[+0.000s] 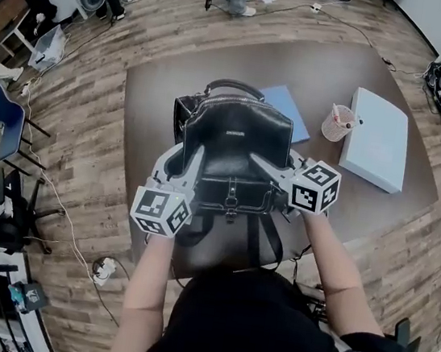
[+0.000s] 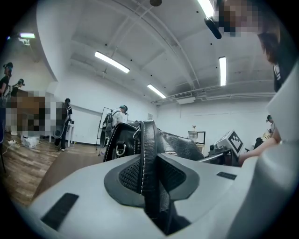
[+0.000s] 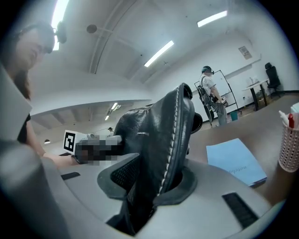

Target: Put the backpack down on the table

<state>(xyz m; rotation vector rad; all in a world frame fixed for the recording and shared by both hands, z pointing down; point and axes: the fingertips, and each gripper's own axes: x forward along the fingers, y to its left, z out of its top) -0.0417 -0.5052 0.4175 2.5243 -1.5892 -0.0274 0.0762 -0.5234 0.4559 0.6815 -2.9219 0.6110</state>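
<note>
A black leather backpack point(image 1: 233, 144) stands upright over the near part of the brown table point(image 1: 154, 97), its top handle up and its straps hanging past the table's front edge. Whether its base rests on the table I cannot tell. My left gripper point(image 1: 192, 163) grips the bag's left side; in the left gripper view a stitched black strap point(image 2: 148, 149) is pinched between the pads of that gripper point(image 2: 148, 179). My right gripper point(image 1: 264, 165) holds the bag's right side, where the jaws of the gripper point(image 3: 154, 179) close around another stitched strap point(image 3: 170, 135).
Behind the bag lies a blue notebook point(image 1: 285, 107), with a pink mesh cup point(image 1: 339, 123) and a white box point(image 1: 378, 140) to its right. The notebook point(image 3: 233, 161) and cup point(image 3: 288, 144) also show in the right gripper view. Chairs and cables surround the table; people stand farther off.
</note>
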